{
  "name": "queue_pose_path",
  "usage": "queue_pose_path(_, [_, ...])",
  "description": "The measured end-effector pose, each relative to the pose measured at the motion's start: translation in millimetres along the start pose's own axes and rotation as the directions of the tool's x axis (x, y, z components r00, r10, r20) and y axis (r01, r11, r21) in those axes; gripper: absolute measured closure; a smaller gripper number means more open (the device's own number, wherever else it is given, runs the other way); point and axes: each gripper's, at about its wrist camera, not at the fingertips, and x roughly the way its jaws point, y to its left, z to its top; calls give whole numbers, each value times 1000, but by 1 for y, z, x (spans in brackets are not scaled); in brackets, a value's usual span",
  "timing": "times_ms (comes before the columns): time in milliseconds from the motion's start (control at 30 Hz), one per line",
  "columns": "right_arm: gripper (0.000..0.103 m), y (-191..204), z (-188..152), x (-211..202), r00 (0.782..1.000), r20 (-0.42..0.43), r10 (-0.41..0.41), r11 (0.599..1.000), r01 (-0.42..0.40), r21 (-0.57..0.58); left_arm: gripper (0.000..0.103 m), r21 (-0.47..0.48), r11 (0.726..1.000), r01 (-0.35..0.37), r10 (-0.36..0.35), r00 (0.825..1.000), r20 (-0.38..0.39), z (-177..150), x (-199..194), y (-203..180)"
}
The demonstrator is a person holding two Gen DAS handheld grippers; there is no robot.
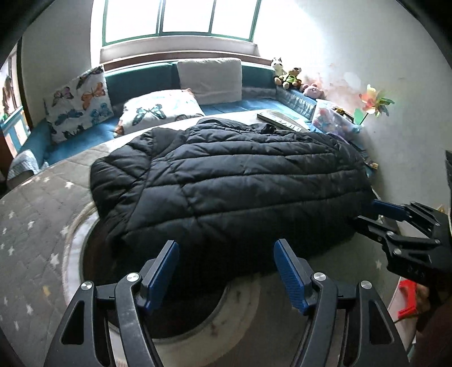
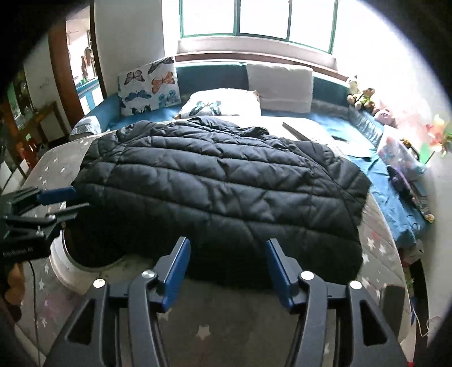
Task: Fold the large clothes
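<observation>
Butterfly pillows (image 1: pixel 79 101), plush toys (image 1: pixel 291 76), pinwheel (image 1: pixel 374 103) by window (image 1: pixel 180 17).

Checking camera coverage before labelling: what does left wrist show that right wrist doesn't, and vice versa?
Left wrist only: the left gripper seen from behind with open, empty jaws, and a red object at the right edge.

Right wrist only: the right gripper seen from behind, also open and empty, the doorway into another room, and the blue sheet running down the jacket's right side.

Both: the black puffer jacket spread on the grey star-print cover, butterfly pillows, the window, soft toys, and each other's gripper at the frame edge.
</observation>
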Motion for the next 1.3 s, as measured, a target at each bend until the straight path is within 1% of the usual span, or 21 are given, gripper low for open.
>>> queue_pose_path(100, [41,11,-10,-11,999,20,-33,999,33,-12,29,0,1000,-27,27,999,16,-12,-18,0])
queue_pose_path(233, [41,22,-21,-27,995,57,-80,996,81,-24,25,9,997,-75,74,996,48,-27,-38,-2])
queue_pose_path(367, [40,29,-31,-41,993,89,-76,997,77,-7,25,23,996,-90,88,994,62,-42,-56,-4])
queue_pose_path(533, [38,36,-41,-51,989,116,-92,996,90,21,24,35,994,-103,100,992,76,-57,-71,-4])
queue_pose_path(667, [38,38,-50,-54,987,122,-105,994,101,43,24,30,994,-105,103,992,78,-68,-81,-2])
queue_pose_path(900, [38,39,-58,-58,988,125,-88,992,75,101,24,22,993,-118,116,990,82,-86,-97,5])
queue_pose_path(1033, [38,44,-60,-55,990,118,-83,993,72,90,24,22,990,-139,136,986,91,-91,-104,6])
queue_pose_path(1300, [37,48,-61,-58,989,127,-78,994,68,84,24,17,990,-143,141,985,98,-92,-111,7])
